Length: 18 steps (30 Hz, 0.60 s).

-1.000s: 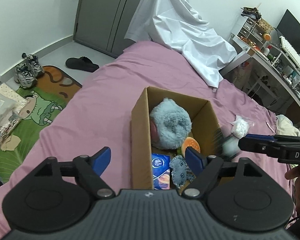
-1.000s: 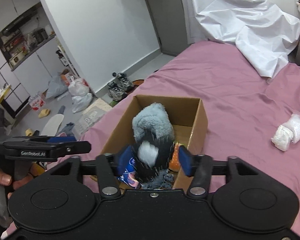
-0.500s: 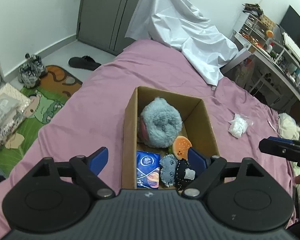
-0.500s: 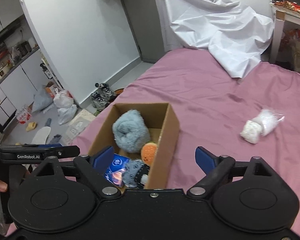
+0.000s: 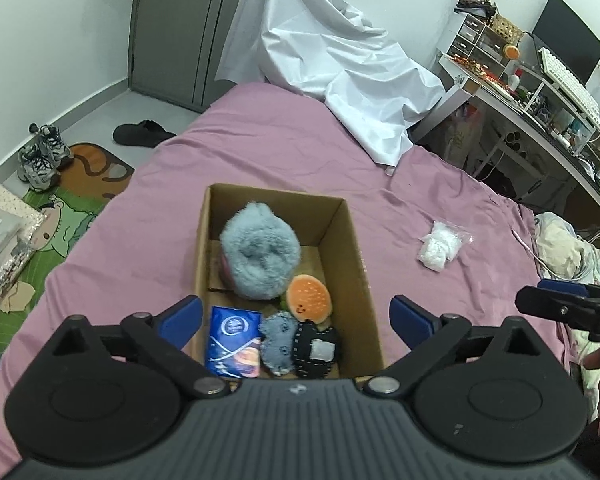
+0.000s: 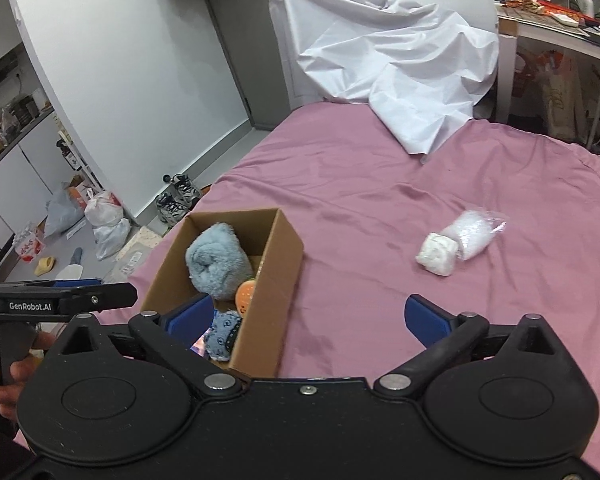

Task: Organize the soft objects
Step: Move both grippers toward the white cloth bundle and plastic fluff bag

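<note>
Cardboard box point(image 5: 358, 264) on bed point(image 6: 360, 184): holds grey plush point(image 5: 260, 256), burger toy point(image 5: 309, 298), tissue pack point(image 5: 233, 340), two small stuffed pieces. Left claw point(image 5: 296, 320), right claw point(image 6: 308, 320): both spread apart, empty. Outstanding: white bundle point(image 6: 456, 242) on bed; next, right claw reaches for it.

Ahead of the claw: plain brown cardboard box point(image 5: 352, 248) on mauve-pink bedsheet point(image 5: 260, 148). Inside: fluffy grey-blue plush point(image 5: 260, 256), orange burger toy point(image 5: 309, 298), dark blue printed packet point(image 5: 233, 340), black white-stitched plush point(image 5: 314, 348). Farther right: white bundle point(image 5: 440, 244).
</note>
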Available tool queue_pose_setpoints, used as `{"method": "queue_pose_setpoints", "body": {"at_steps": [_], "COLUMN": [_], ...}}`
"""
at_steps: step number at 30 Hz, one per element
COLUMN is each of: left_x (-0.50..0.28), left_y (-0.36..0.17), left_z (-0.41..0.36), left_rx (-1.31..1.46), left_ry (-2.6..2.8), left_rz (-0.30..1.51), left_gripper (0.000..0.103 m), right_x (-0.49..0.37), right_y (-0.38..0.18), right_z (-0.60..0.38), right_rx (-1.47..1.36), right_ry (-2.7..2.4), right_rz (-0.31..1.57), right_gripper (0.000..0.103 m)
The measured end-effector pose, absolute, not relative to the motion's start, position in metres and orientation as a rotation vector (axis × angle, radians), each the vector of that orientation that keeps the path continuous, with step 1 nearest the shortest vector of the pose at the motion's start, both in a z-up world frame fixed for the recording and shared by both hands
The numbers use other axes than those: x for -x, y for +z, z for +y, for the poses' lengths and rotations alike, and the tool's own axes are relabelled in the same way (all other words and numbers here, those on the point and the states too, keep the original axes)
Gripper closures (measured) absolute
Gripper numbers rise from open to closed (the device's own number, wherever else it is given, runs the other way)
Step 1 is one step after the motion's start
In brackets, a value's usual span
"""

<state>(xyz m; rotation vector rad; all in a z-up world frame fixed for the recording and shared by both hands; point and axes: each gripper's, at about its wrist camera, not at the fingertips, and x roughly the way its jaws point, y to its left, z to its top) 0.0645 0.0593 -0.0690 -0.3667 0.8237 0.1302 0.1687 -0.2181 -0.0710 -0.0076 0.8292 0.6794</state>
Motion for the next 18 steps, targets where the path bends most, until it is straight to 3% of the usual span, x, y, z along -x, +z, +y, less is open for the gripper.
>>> {"method": "queue_pose_setpoints", "body": {"at_steps": [18], "left_x": [-0.108], "left_y": [-0.057], "left_z": [-0.002], "left_rx": [0.169], "left_ry": [0.012], "left_rz": [0.868], "left_gripper": [0.003], "right_x": [-0.192], "right_y": [-0.082], "right_z": [-0.287], "right_rx": [-0.094], "right_ry": [0.606], "right_rz": [0.843], "right_gripper": [0.000]}}
